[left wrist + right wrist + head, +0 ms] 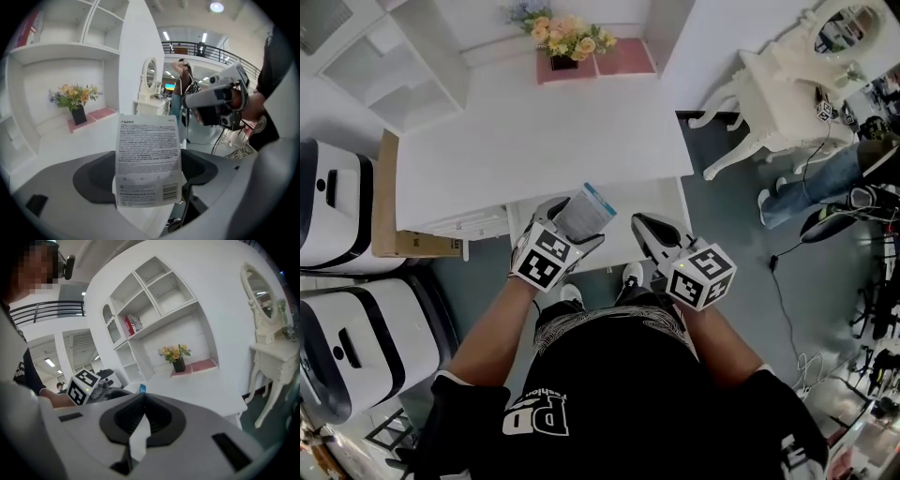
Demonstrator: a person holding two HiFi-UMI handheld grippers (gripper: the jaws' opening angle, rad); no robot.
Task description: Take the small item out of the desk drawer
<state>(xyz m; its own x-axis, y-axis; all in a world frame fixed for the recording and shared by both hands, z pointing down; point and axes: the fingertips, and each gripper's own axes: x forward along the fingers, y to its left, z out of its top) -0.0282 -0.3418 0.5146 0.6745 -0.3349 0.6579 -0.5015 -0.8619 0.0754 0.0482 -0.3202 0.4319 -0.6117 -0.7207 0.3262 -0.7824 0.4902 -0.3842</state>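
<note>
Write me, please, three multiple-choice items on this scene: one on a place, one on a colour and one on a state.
1. Where do the flowers stand? A. a chair B. the desk top, at the back C. a windowsill
2. What colour is the mat under the vase? A. pink B. green C. blue
3. The left tool is: A. open, empty B. shut on the printed packet C. lying flat

B: the vase sits on the desk top. A: the mat shows pink. B: the packet stands clamped between its jaws.

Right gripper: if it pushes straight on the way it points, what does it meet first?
Probably the black vase of yellow flowers at the back of the white desktop; the right gripper seems above the surface, depth unclear.
</note>
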